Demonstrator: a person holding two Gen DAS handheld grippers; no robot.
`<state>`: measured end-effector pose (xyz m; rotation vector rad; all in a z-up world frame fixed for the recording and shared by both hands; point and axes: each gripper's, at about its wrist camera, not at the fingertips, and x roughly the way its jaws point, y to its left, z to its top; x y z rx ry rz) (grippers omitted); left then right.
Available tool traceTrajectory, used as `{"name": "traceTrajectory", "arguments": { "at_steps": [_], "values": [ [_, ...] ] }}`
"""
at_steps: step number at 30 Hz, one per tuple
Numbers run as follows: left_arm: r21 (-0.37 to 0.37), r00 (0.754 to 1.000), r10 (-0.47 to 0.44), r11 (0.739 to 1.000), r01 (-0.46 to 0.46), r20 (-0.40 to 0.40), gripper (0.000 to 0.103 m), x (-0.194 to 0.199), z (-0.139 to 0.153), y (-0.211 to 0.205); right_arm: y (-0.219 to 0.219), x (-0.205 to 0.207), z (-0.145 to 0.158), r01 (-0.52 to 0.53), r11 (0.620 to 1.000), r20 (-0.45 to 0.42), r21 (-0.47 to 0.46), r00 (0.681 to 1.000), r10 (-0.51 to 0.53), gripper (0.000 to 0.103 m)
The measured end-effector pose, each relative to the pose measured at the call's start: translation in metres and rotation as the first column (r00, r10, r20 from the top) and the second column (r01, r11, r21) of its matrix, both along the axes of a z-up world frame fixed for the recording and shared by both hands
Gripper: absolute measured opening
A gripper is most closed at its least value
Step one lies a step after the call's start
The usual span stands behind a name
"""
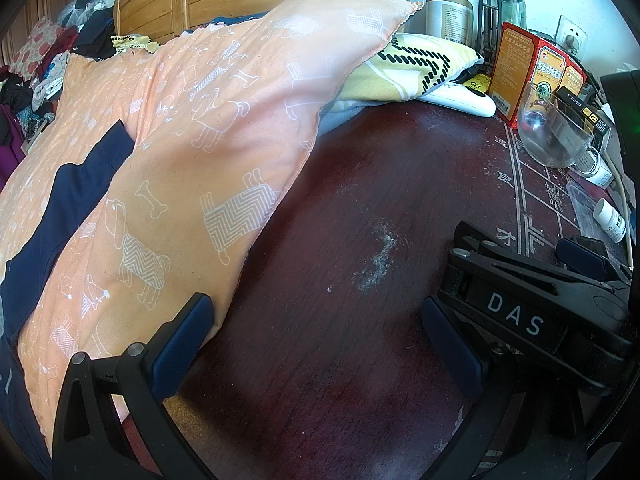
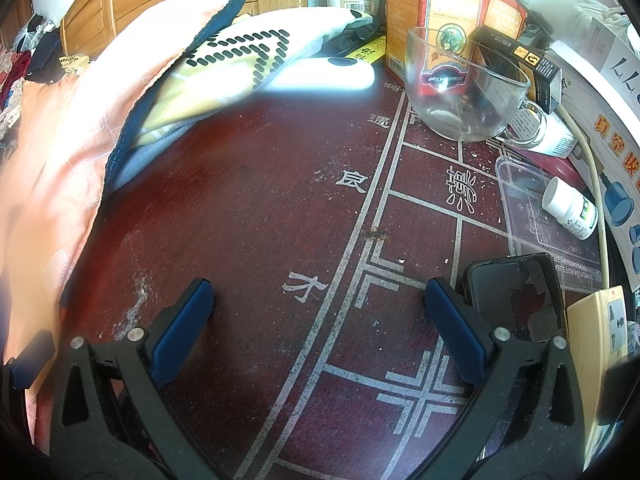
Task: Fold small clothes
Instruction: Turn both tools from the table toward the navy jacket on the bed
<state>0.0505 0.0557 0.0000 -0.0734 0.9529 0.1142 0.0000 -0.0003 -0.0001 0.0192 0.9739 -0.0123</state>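
Grippers, left [image 1: 320, 344] and right [image 2: 320, 332], both gape wide, empty, over the dark red wooden tabletop [image 2: 256, 216]. Navy cloth garment [image 1: 68, 200] lies far left on the orange dog-print pillow [image 1: 224, 128], its long axis running near-to-far, so the left gripper is nearer.

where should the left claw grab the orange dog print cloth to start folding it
Likely the lower edge of the orange dog-print cloth, where it drapes onto the dark red table. That hem lies right beside the open left claw, its left finger nearly at it. Come in low from the table side, sliding one finger under the hem, since the edge lies thin and free there.
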Motion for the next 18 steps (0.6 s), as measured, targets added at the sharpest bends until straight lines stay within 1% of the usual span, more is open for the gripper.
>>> {"name": "traceTrajectory", "arguments": {
  "at_steps": [14,16,18],
  "values": [
    [0.005,1.000,-0.004,1.000,0.004,0.000,0.103,0.0006,0.0003,-0.0005,0.0005,-0.0001,0.0007,0.000,1.000,0.000,-0.001,1.000,0.000,0.103],
    [0.000,1.000,-0.024,1.000,0.024,0.001,0.103,0.0019,-0.0004,0.0015,0.0005,-0.0001,0.0007,0.000,1.000,0.000,-0.001,1.000,0.000,0.103],
    [0.005,0.997,-0.080,0.997,0.080,0.000,0.103,0.0043,0.0002,0.0046,0.0004,-0.0002,0.0007,0.000,1.000,0.000,-0.001,1.000,0.000,0.103]
  ]
}}
